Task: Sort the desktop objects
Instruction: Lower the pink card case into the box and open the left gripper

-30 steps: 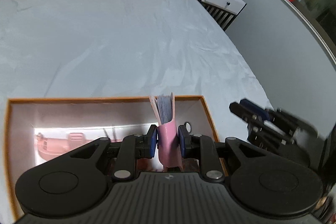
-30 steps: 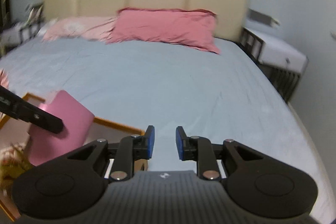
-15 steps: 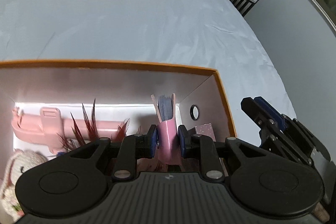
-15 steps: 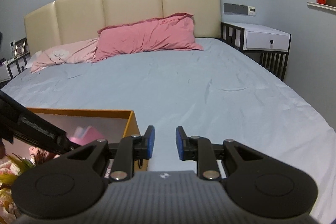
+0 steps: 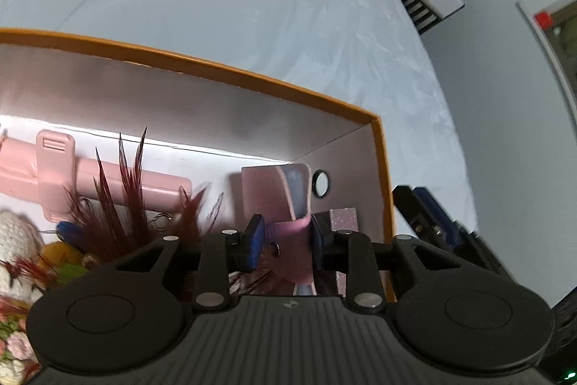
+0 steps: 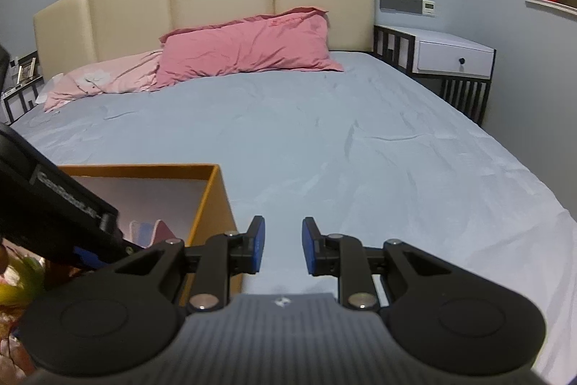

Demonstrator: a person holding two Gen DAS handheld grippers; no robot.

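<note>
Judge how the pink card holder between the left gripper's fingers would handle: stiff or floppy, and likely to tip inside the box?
The pink card holder is probably soft and floppy: its flap curls over between the open fingers of the left gripper. It looks thin, so probably light. Leaning near the corner of the box, it may well slump or fall flat.

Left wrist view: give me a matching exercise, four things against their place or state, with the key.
Things:
1. pink card holder
2. left gripper
3. right gripper
4. orange box

States:
a. empty, over the bedsheet
b. on the bed, holding several items
c. inside the box, between open fingers
d. open around the pink item

Pairs: 1-c, 2-d, 3-a, 4-b
</note>
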